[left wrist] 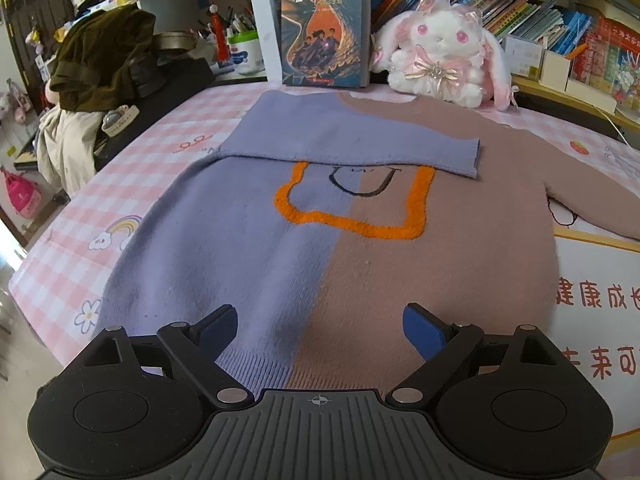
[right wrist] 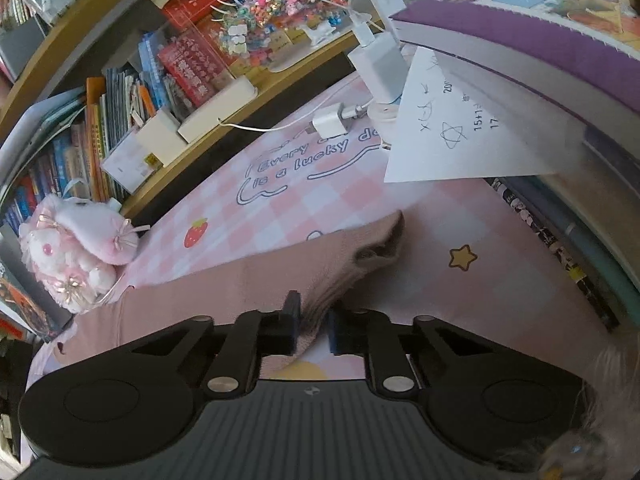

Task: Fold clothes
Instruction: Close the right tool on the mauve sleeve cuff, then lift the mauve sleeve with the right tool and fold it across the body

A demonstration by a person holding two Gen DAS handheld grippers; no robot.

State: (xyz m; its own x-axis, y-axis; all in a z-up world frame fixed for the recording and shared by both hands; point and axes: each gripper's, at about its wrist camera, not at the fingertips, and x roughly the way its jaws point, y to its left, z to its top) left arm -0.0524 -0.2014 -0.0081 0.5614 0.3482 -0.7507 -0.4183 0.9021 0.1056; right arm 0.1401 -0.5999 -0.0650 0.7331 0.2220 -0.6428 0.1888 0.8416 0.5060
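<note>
Nearest in the left wrist view, the left tongs [left wrist: 318, 330] hang released, blades spread wide over the hem of the sweater [left wrist: 320, 240] and touching nothing. The sweater lies flat on the counter [left wrist: 120, 200], which wears a pink checked cloth; its left half is lilac, its right half dusty pink, with an orange outline and a thin black smile across the chest. Farther on, the lilac sleeve [left wrist: 360, 148] is folded across the chest, its cuff reaching onto the pink half. The pink sleeve [left wrist: 580, 196] stretches out toward the right edge. Beyond the collar a book [left wrist: 324, 28] stands upright, and just to its right sits a white and pink plush rabbit [left wrist: 444, 56]. Shelves of books fill the back, and a dark garment is heaped at far left.

In the right wrist view, the right tongs [right wrist: 314, 328] are clenched on the pink sleeve [right wrist: 240, 292] near its cuff, fabric bunched between the blades. The cuff [right wrist: 380, 248] juts past them, lifted slightly off the cloth. Beyond it lie a strawberry print, a star print and printed lettering, then a sheet of paper [right wrist: 448, 136] and white chargers [right wrist: 332, 120] with cables. The rabbit [right wrist: 76, 248] lies at far left under the shelf.
</note>
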